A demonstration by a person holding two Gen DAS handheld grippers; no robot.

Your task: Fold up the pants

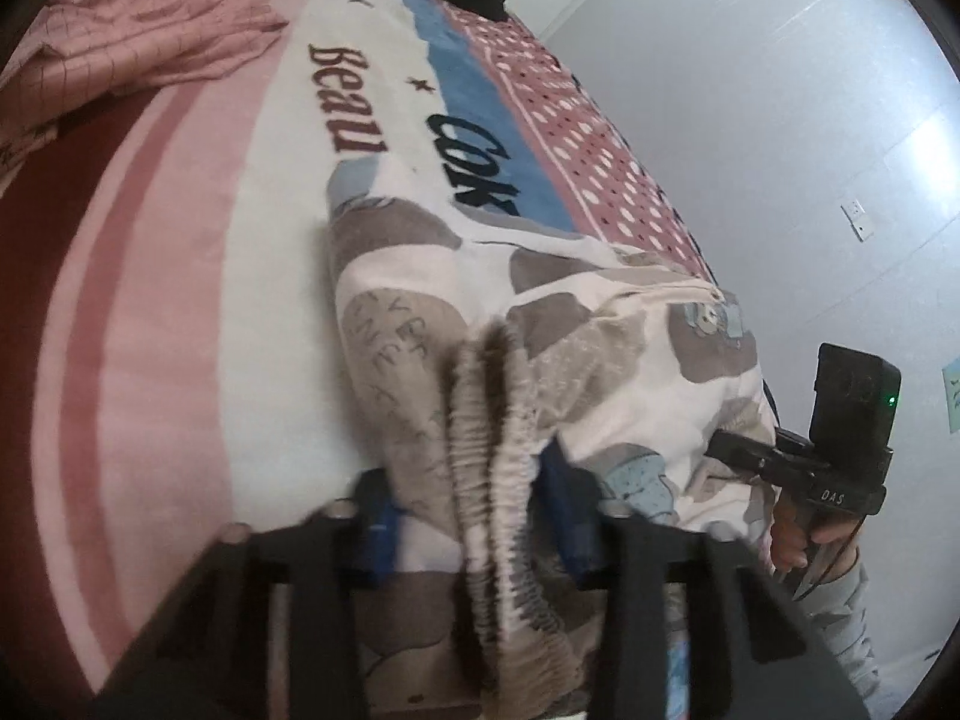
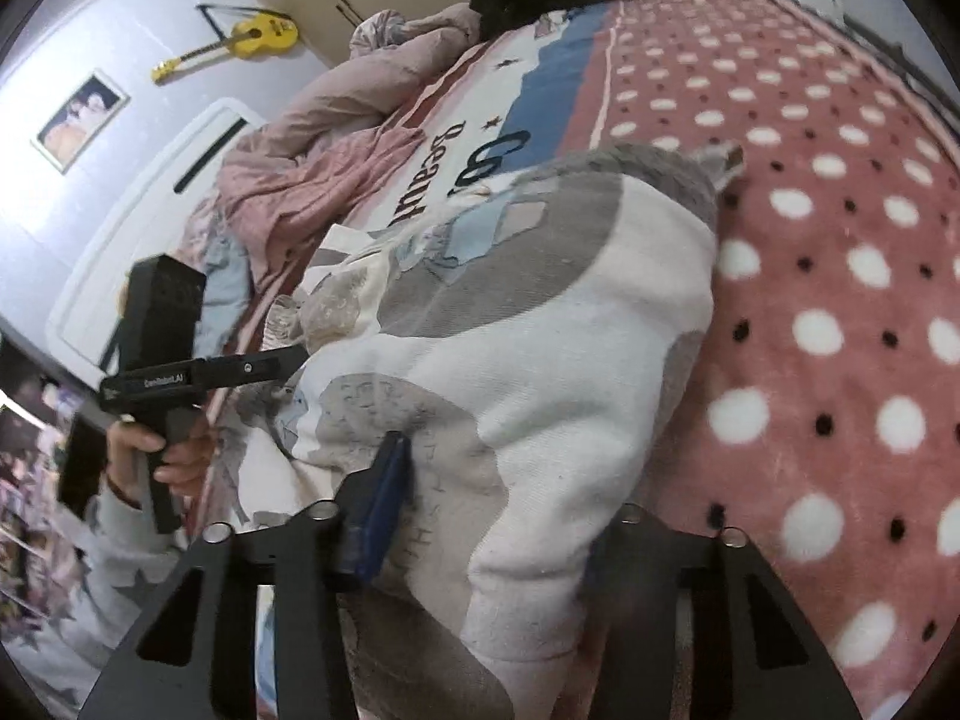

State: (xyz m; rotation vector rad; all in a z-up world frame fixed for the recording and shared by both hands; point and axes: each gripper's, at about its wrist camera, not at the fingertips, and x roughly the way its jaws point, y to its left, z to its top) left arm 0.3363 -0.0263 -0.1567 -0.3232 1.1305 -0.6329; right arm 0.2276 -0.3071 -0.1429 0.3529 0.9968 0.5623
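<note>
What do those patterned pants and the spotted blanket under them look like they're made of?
The pants look like soft cotton knit, matte, printed in grey and blue patches; the gathered waistband puckers like elastic. The spotted blanket looks like plush fleece, probably synthetic: its pink surface is fuzzy and the dots have soft edges.

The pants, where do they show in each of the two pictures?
Left wrist view: pants lie lower centre, their gathered waistband running between this gripper's fingers.
Right wrist view: pants fill the centre, bunched between this gripper's fingers.
Shared landmark: the blue stripe with dark lettering on the blanket.
</note>
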